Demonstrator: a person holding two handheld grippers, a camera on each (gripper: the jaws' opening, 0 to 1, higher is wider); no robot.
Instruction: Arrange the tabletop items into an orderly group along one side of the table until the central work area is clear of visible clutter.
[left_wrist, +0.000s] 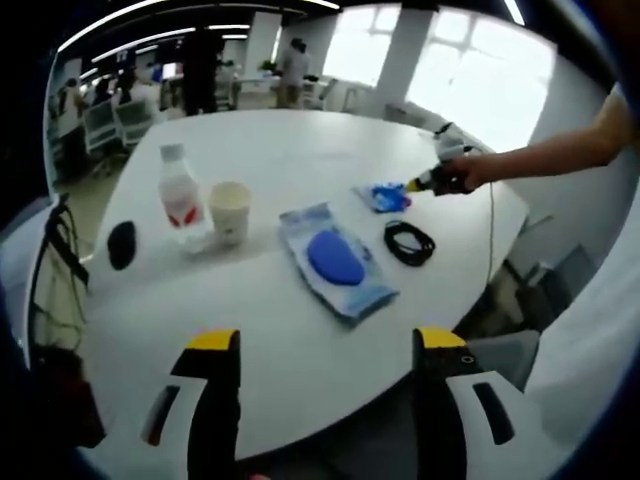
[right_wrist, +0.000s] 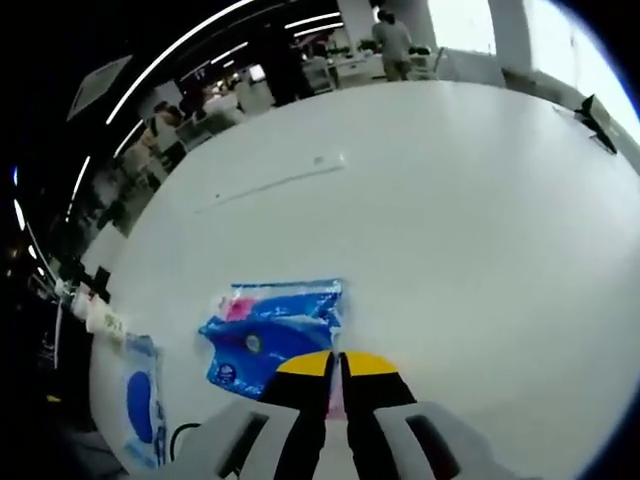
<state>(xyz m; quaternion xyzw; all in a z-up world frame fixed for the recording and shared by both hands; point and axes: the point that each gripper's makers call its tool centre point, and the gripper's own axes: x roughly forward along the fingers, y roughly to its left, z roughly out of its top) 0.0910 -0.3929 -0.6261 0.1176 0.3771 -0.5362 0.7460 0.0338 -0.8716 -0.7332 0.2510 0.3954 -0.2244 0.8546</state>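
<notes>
Tissue packet (right_wrist: 268, 335), small and blue with a pink patch, lies on the white desk (right_wrist: 450, 220) and is pinched at its near right corner by the right claw (right_wrist: 336, 362), whose yellow-tipped jaws are pressed nearly together on the wrapper. In the left gripper view that packet (left_wrist: 385, 197) lies at the far right of the desk, with the right claw (left_wrist: 415, 185) on it, held by a person's hand (left_wrist: 470, 172). The left claw (left_wrist: 330, 345) hovers over the near desk edge, jaws spread wide and holding nothing. Beyond it lie a larger blue wet-wipe pack (left_wrist: 335, 260), a coiled black cable (left_wrist: 409, 242) on its right, and to the left a paper cup (left_wrist: 229, 211), a clear bottle (left_wrist: 180, 198) and a black computer mouse (left_wrist: 121, 244).
</notes>
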